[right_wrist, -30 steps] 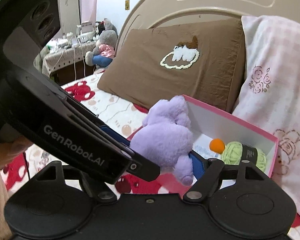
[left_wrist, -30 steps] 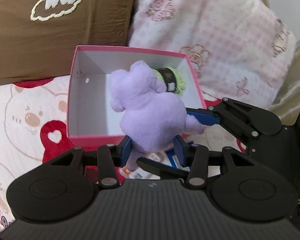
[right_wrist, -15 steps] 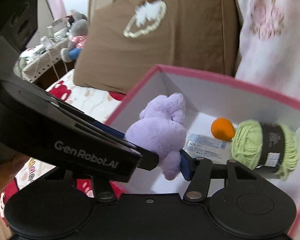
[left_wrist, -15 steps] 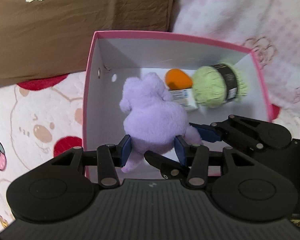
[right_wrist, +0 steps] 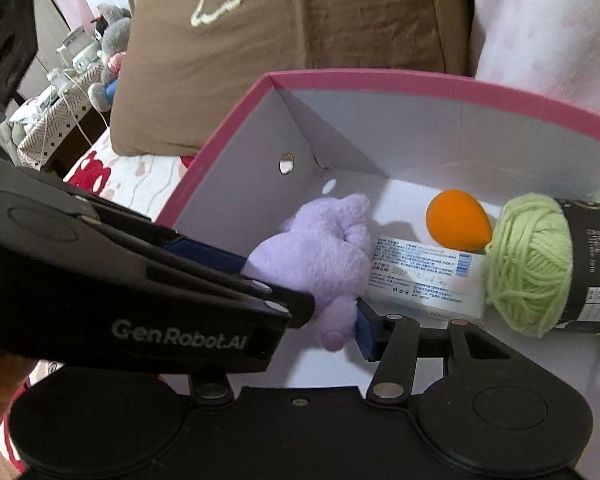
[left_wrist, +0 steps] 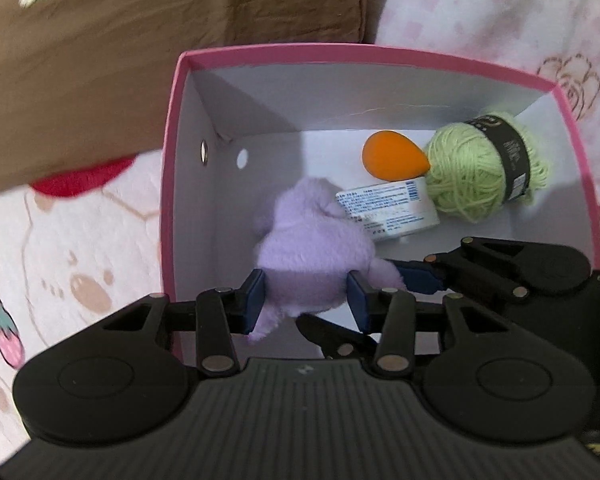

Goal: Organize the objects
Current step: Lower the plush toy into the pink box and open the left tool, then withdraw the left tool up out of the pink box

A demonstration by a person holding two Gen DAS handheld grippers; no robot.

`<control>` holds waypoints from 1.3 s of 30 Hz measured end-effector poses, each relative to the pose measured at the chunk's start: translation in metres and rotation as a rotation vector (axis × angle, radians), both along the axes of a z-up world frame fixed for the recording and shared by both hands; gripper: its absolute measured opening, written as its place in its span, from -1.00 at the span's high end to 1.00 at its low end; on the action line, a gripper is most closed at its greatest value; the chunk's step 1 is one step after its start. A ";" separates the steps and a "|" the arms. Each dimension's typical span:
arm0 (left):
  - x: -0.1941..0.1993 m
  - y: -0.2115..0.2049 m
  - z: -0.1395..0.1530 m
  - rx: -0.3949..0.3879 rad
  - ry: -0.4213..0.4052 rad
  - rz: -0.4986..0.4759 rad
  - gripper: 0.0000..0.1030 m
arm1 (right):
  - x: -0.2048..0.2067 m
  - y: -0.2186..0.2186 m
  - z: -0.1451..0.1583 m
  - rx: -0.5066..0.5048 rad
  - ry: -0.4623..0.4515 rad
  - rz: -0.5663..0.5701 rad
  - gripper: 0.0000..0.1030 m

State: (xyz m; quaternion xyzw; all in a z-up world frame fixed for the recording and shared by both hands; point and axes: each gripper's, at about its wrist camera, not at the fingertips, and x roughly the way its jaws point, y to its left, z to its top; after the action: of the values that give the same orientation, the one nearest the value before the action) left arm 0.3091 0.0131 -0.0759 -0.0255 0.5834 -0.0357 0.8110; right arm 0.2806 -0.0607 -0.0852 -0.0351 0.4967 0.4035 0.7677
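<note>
Between the blue pads of the left gripper [left_wrist: 306, 294] one purple plush toy [left_wrist: 312, 252] was pinched at its lower body, held low inside the pink box [left_wrist: 172, 184] near the left wall. One limb of the toy was clamped by the right gripper [right_wrist: 332, 320], whose jaws had just been closing on it; only one of its pads [right_wrist: 366, 332] could be seen from its own camera, the other being hidden behind the left gripper's body. Whether the toy touched the box floor could not be told. Beyond it, three things were counted on the floor: one white printed carton [left_wrist: 388, 208], partly covered by the plush, one orange egg-shaped sponge [left_wrist: 394, 156] and one ball of green yarn [left_wrist: 484, 166]. Behind the box one brown pillow [left_wrist: 140, 60] and one pink pillow [left_wrist: 500, 12] were cut off by the frame.
</note>
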 end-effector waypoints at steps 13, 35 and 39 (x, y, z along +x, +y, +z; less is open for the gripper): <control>-0.006 0.003 0.003 0.037 -0.064 0.005 0.29 | 0.007 -0.010 -0.011 -0.017 0.035 -0.046 0.60; -0.048 0.022 0.032 -0.061 -0.180 0.060 0.30 | -0.020 -0.009 0.012 -0.068 -0.058 -0.018 0.20; -0.063 0.026 0.041 -0.089 -0.186 0.065 0.30 | -0.034 -0.028 0.035 -0.049 -0.116 -0.022 -0.04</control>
State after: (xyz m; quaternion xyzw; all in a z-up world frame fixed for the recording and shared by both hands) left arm 0.2460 0.0388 -0.0351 -0.0769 0.5023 -0.0372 0.8604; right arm 0.2465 -0.0888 -0.0505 -0.0717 0.4612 0.3800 0.7986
